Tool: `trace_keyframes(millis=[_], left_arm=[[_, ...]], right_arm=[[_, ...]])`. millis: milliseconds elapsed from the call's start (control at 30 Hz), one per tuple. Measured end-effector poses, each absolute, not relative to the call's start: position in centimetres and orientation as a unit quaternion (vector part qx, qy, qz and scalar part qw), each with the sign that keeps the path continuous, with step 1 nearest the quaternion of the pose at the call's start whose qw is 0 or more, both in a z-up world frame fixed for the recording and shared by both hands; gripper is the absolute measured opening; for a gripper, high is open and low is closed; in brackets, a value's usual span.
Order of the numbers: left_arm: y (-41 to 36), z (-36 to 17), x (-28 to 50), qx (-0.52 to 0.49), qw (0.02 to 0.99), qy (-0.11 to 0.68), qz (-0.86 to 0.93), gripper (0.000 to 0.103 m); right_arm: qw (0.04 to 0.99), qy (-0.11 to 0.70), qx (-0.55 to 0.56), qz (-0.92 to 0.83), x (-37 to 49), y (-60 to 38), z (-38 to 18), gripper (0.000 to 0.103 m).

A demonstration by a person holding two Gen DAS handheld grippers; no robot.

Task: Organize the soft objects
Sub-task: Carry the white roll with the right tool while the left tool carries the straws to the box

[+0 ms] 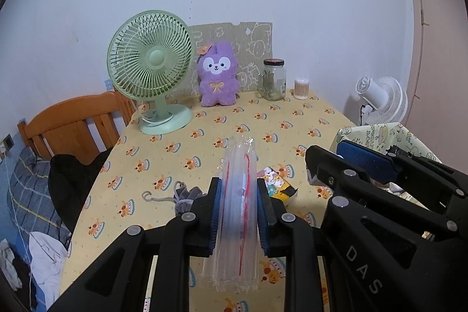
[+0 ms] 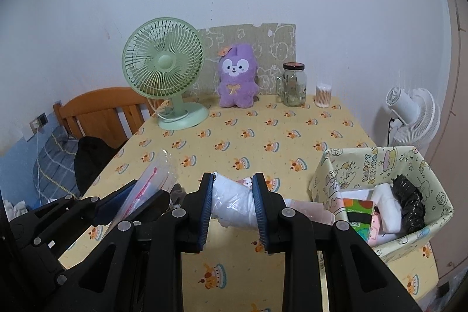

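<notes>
My left gripper (image 1: 238, 183) is shut on a clear zip bag (image 1: 240, 160) with a red seal line, held on edge above the yellow tablecloth (image 1: 204, 148). The right wrist view shows that bag (image 2: 152, 177) at the left, in the left gripper (image 2: 137, 195). My right gripper (image 2: 233, 177) is shut on a white plastic-wrapped soft packet (image 2: 234, 203). To its right stands a paper-covered box (image 2: 415, 165) holding tissue packs, white bundles and a black roll (image 2: 408, 203). A purple plush toy (image 1: 218, 75) sits at the back against the wall.
A green desk fan (image 1: 152, 69), a glass jar (image 1: 273, 79) and a cotton-swab tub (image 1: 301, 88) line the table's back. A grey drawstring pouch (image 1: 187, 196) and a colourful packet (image 1: 278, 183) lie near the left gripper. A wooden headboard (image 1: 76, 122) is left, a white fan (image 1: 383, 101) right.
</notes>
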State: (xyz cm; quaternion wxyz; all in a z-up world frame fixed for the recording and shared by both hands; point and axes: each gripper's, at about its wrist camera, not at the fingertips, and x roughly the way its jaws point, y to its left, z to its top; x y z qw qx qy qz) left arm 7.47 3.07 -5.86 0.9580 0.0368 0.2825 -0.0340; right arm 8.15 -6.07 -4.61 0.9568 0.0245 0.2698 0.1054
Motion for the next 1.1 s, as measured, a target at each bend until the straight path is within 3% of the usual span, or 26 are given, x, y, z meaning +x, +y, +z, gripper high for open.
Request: trace_keyframes(millis=[1100], left_arm=[[-7.3,-4.1,9.2,0.051,0.962,0.253,-0.085,0.021]], right_arm=[[0.968,0.246,0.036,0.046,8.7,-16.3,-2.8,0.030]])
